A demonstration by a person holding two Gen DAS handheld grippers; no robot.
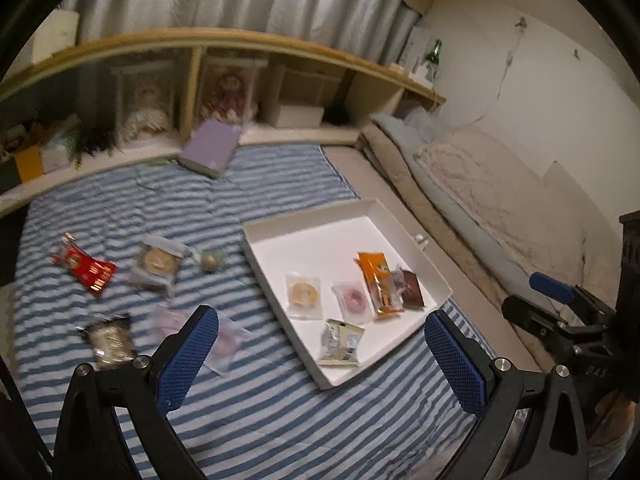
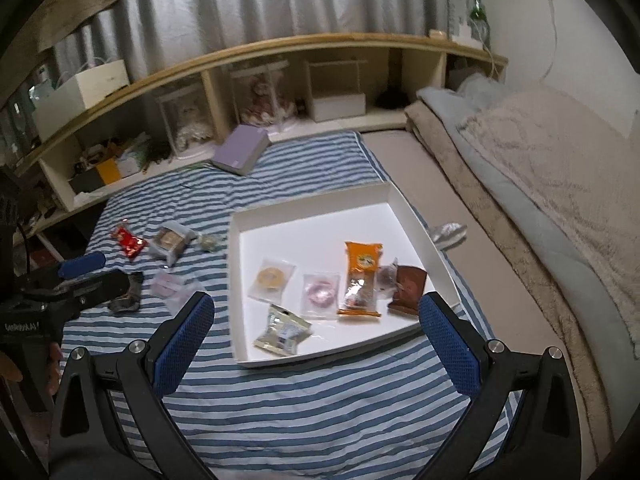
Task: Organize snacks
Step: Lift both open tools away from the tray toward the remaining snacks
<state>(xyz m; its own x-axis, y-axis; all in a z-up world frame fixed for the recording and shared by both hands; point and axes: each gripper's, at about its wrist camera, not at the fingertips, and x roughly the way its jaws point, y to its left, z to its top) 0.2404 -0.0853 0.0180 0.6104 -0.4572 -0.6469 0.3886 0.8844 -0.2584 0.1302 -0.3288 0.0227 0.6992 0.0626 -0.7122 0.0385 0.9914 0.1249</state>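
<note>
1. Both tools hover empty above the blue-and-white striped bed cover [image 1: 260, 420]: the left hand-held gripper [image 1: 320, 364] is spread wide, and so is the right hand-held gripper [image 2: 316, 340].
2. The shallow white cardboard tray [image 2: 312, 204] lies on the cover and holds six wrapped snacks, among them an orange foil packet [image 2: 360, 276], a brown square packet [image 2: 408, 290] and a silver-green sachet [image 2: 282, 332] near its 6 o'clock rim.
3. Five snacks lie loose on the cover at the tray's 9 o'clock: a red foil packet [image 1: 84, 268], a clear-wrapped round biscuit [image 1: 158, 264], a small gold ball [image 1: 211, 261], a dark wrapped cake [image 1: 110, 340] and a pale pink clear packet [image 1: 192, 332].
4. Judging by this, sorting is about half done, between picks.
5. The next move likely calls for the left tool to drop toward 9 o'clock onto the pink packet, nearest its fingers, and pinch its thin wrapper, which may slip.
</note>
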